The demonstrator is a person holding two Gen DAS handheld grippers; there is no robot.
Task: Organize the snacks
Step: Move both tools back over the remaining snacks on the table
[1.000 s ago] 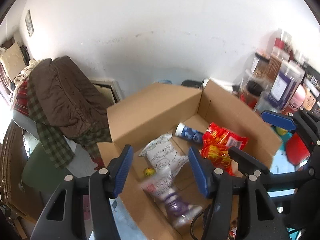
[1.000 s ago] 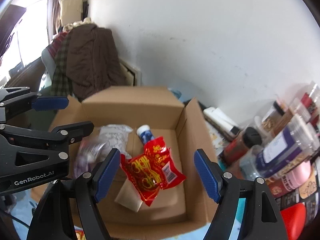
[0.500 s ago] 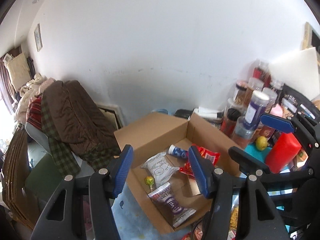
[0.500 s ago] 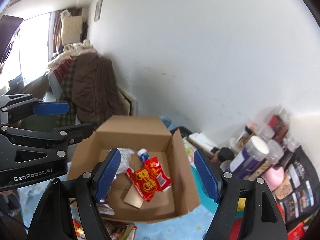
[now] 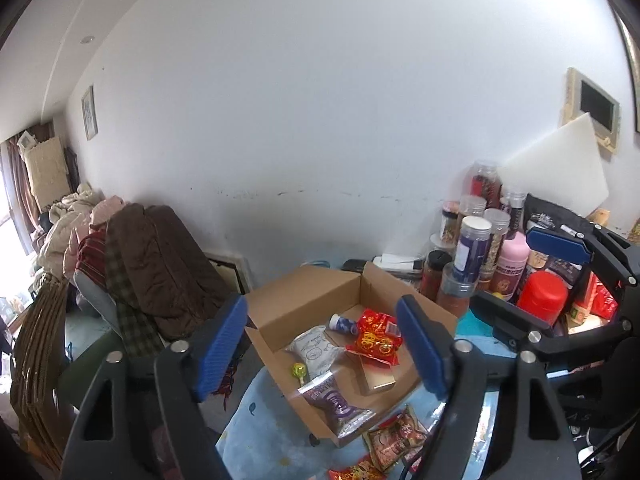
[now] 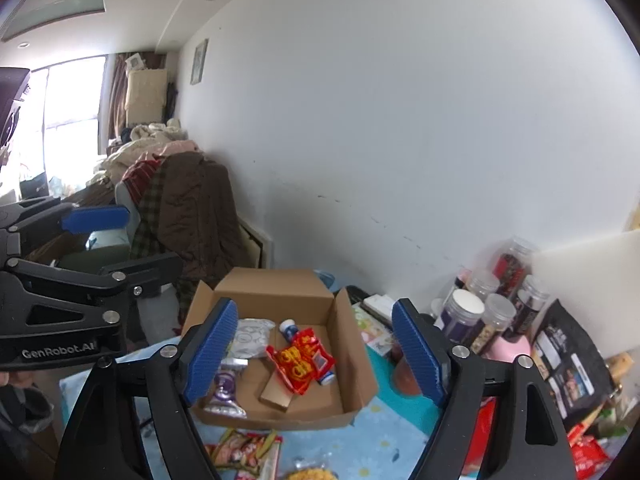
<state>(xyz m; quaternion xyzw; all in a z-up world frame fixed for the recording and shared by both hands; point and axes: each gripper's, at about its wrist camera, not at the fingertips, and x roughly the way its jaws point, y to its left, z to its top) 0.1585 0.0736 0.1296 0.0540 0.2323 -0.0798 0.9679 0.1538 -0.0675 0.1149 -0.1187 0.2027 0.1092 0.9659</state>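
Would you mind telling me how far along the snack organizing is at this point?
Partly done. The cardboard box already holds a red packet, white pouch, purple packet and lollipop. Nothing is in hand: the left claw and right claw are opening, empty. Loose packets on the blue cloth remain.

"GenRobot.AI" in white on black left gripper [image 6: 120,240] body; other labels unreadable.

- The left gripper [image 5: 322,346] is built of black plastic arms, each tipped with a ribbed blue pad.
- Silver round screws are fitted at the finger joints.
- The right gripper [image 6: 314,352] is made alike.
- White lettering "GenRobot.AI" is printed on the left gripper's side.
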